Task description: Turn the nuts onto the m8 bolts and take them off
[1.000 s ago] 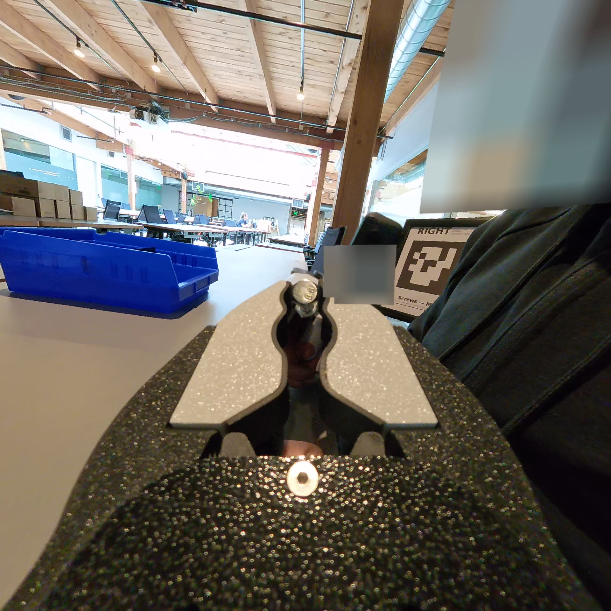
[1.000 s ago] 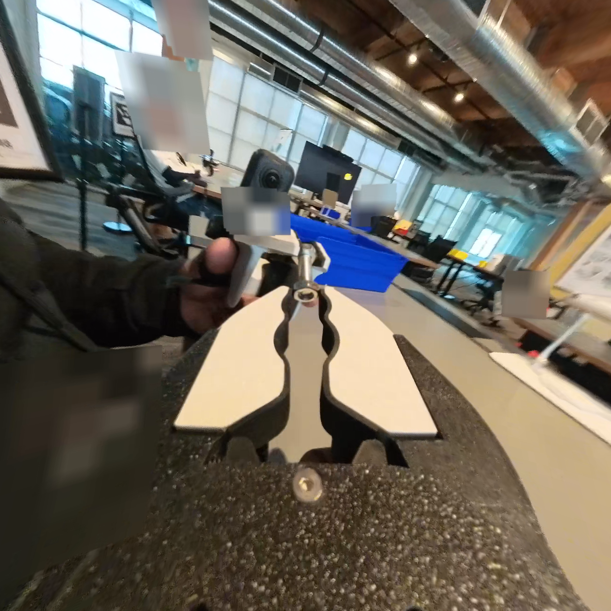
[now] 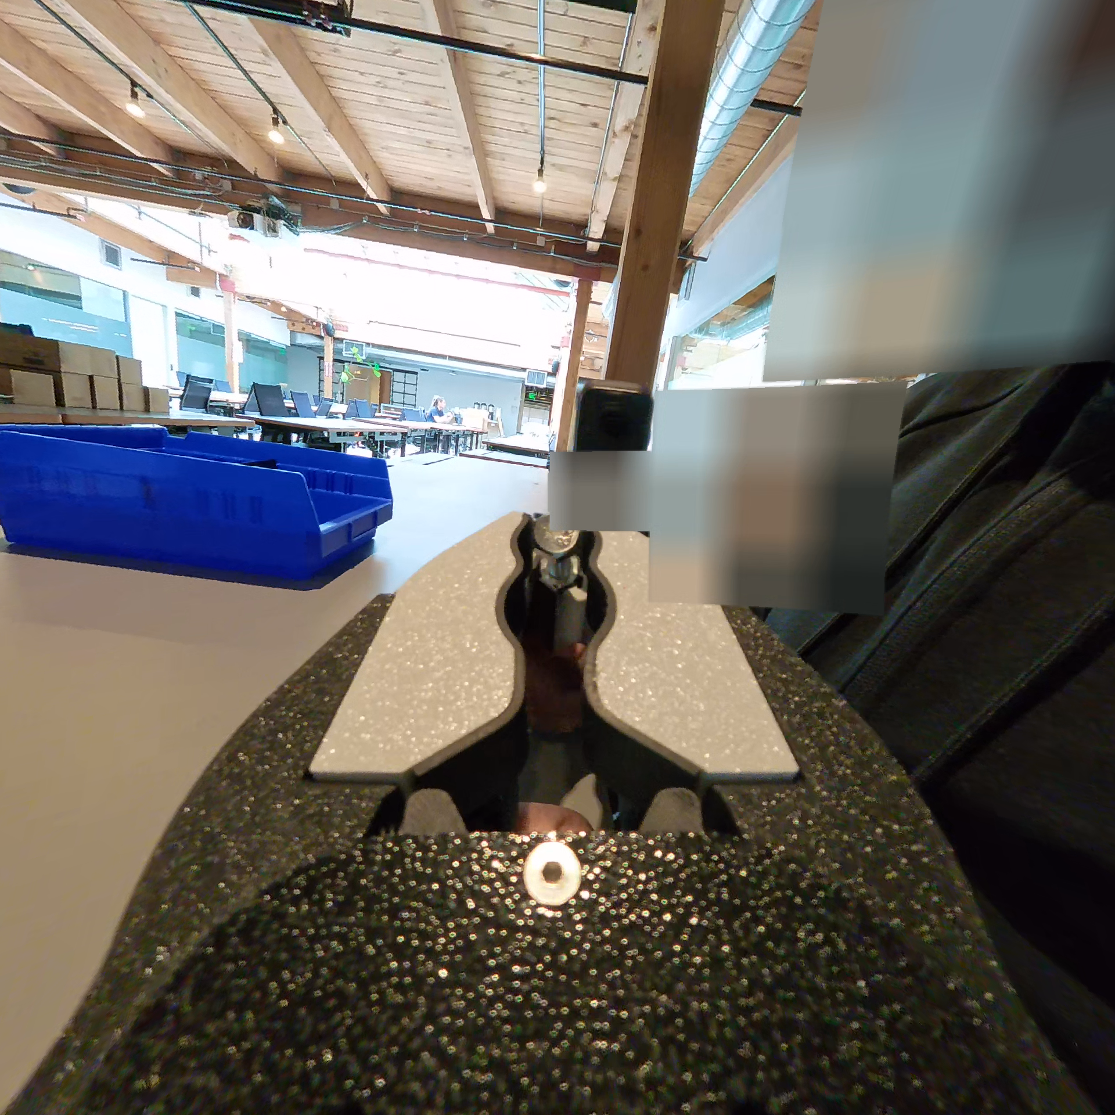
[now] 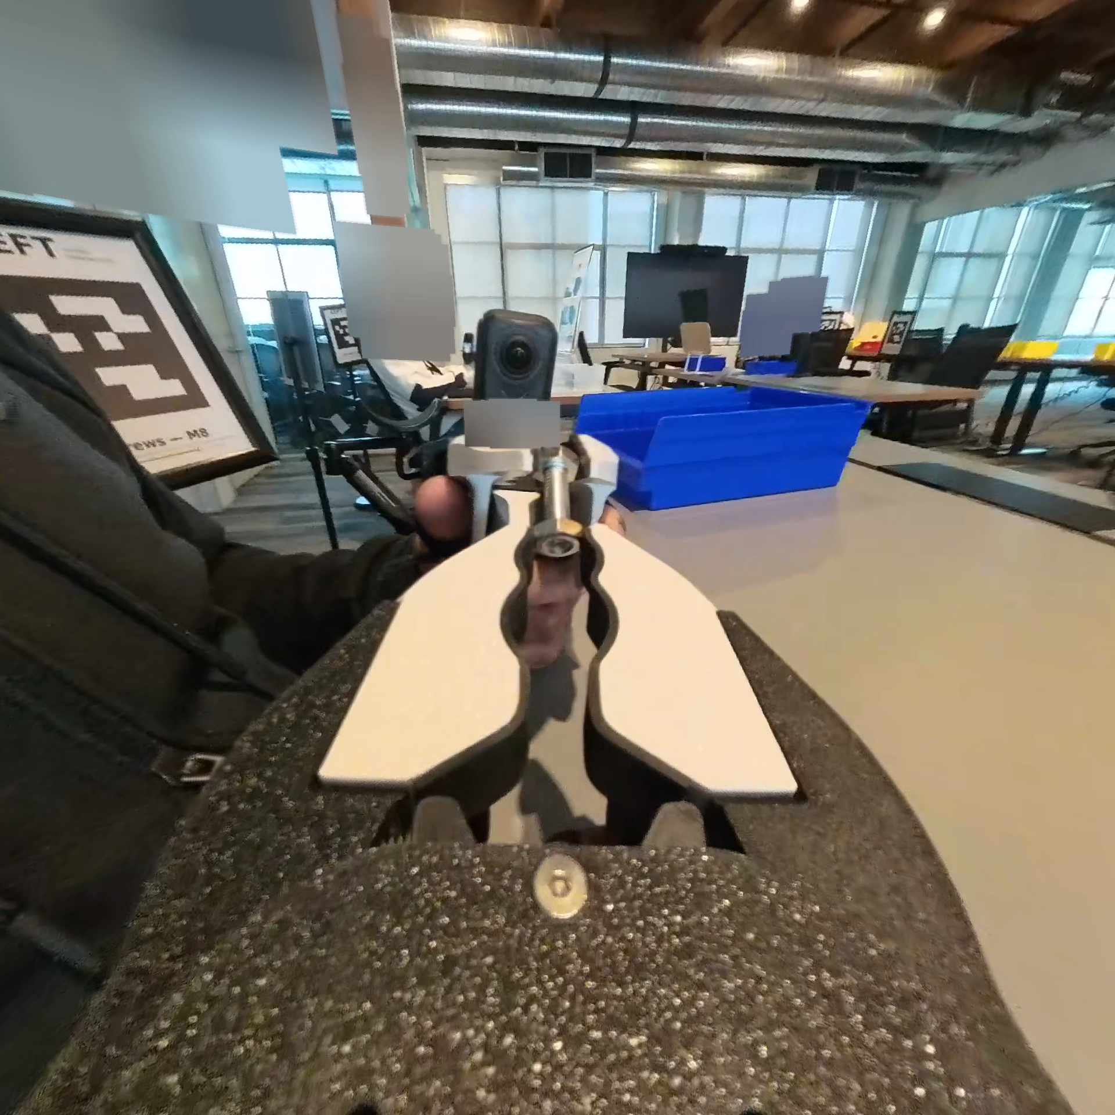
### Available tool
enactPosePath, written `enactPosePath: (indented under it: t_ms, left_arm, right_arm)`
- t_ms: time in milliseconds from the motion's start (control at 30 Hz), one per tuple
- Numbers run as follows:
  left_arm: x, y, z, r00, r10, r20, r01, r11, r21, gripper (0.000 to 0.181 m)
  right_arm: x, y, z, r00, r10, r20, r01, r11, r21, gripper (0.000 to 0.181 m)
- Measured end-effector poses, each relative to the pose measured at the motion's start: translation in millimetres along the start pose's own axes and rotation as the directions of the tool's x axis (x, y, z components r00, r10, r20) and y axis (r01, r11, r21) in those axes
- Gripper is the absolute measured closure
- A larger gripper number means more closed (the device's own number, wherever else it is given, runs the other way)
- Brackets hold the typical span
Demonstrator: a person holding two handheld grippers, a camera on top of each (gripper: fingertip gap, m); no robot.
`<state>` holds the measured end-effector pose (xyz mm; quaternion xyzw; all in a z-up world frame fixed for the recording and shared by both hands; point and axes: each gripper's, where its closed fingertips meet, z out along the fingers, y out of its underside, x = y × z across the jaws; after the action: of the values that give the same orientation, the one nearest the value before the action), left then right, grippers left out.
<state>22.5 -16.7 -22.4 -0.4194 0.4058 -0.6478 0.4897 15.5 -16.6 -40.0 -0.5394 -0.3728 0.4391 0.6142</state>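
Note:
A silver M8 bolt (image 3: 558,539) is clamped at its head end between the tips of my left gripper (image 3: 558,531), which is shut on it. In the right wrist view the bolt's shaft (image 4: 554,495) runs from the left gripper (image 4: 531,464) towards me. My right gripper (image 4: 556,540) is shut on the hex nut (image 4: 556,530) at the shaft's near end. Both grippers face each other above the grey table (image 4: 905,603). A hand shows behind the jaws.
A blue plastic bin (image 3: 193,501) stands on the table (image 3: 120,694) beyond the grippers; it also shows in the right wrist view (image 4: 724,446). A framed marker board (image 4: 120,338) stands at the left. A person's dark jacket (image 3: 995,573) is close on the right. Both grippers' tips are close together, under 4 cm apart.
The right gripper has rolled from a tilted to a level view, still shut on the nut. The left gripper still holds the bolt and has shifted slightly.

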Motion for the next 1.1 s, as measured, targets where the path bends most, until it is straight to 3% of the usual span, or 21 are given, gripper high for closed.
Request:
enactPosePath:
  t_ms: [100,167,200,300,333,400,467,567,667,833,967,1100]
  left_arm:
    - [-3.2,0.1,0.1,1.000,-0.010,0.017,0.010,1.000,-0.001,0.167]
    - [-5.4,0.3,0.2,0.999,-0.021,0.027,0.021,1.000,-0.002,0.167]
    - [-6.6,0.7,0.4,0.999,-0.029,0.032,0.029,1.000,-0.005,0.167]
    - [-9.1,2.3,1.2,0.998,-0.046,0.045,0.047,0.999,-0.016,0.167]
    - [-10.3,2.7,1.3,0.997,-0.048,0.052,0.049,0.999,-0.018,0.167]
    - [-10.7,1.8,0.7,0.997,-0.049,0.055,0.050,0.999,-0.011,0.167]
    - [-10.2,-1.9,-1.7,0.998,-0.051,0.048,0.051,0.999,0.015,0.167]
    - [-11.5,-7.3,-5.1,0.996,-0.077,0.038,0.074,0.996,0.057,0.167]
    - [-10.1,-11.1,-6.3,0.995,-0.094,0.017,0.092,0.992,0.090,0.167]
    - [-7.8,-9.9,-4.8,0.997,-0.082,0.009,0.081,0.993,0.082,0.167]
    - [-5.5,-8.7,-3.7,0.998,-0.067,0.003,0.067,0.995,0.074,0.167]
    - [-3.3,-7.8,-3.0,0.998,-0.056,-0.004,0.056,0.996,0.067,0.167]
  right_arm:
    - [4.8,-0.7,-0.3,0.978,-0.187,-0.088,0.186,0.982,-0.019,0.167]
    - [8.8,-1.8,-0.6,0.879,-0.437,-0.191,0.431,0.899,-0.076,0.167]
    - [11.0,-2.3,-1.1,0.770,-0.590,-0.242,0.577,0.806,-0.128,0.167]
    - [14.5,-2.9,-2.5,0.294,-0.911,-0.289,0.864,0.382,-0.327,0.167]
    - [13.5,-2.2,-1.7,0.232,-0.931,-0.282,0.880,0.324,-0.348,0.166]
    - [8.2,-3.3,0.6,0.306,-0.907,-0.289,0.873,0.389,-0.296,0.153]
    - [8.6,-8.0,-0.8,0.465,-0.830,-0.310,0.813,0.538,-0.222,0.146]
    - [15.7,-12.8,-3.9,0.767,-0.569,-0.295,0.570,0.816,-0.092,0.140]
    - [16.3,-12.2,-3.5,0.941,-0.270,-0.206,0.278,0.961,0.010,0.141]
    - [14.7,-7.4,-0.8,0.993,0.101,-0.066,-0.097,0.994,0.050,0.146]
    - [5.8,-10.2,-1.3,0.940,0.330,0.090,-0.336,0.940,0.063,0.148]
    - [1.0,-13.8,-2.2,0.893,0.417,0.167,-0.432,0.899,0.066,0.157]
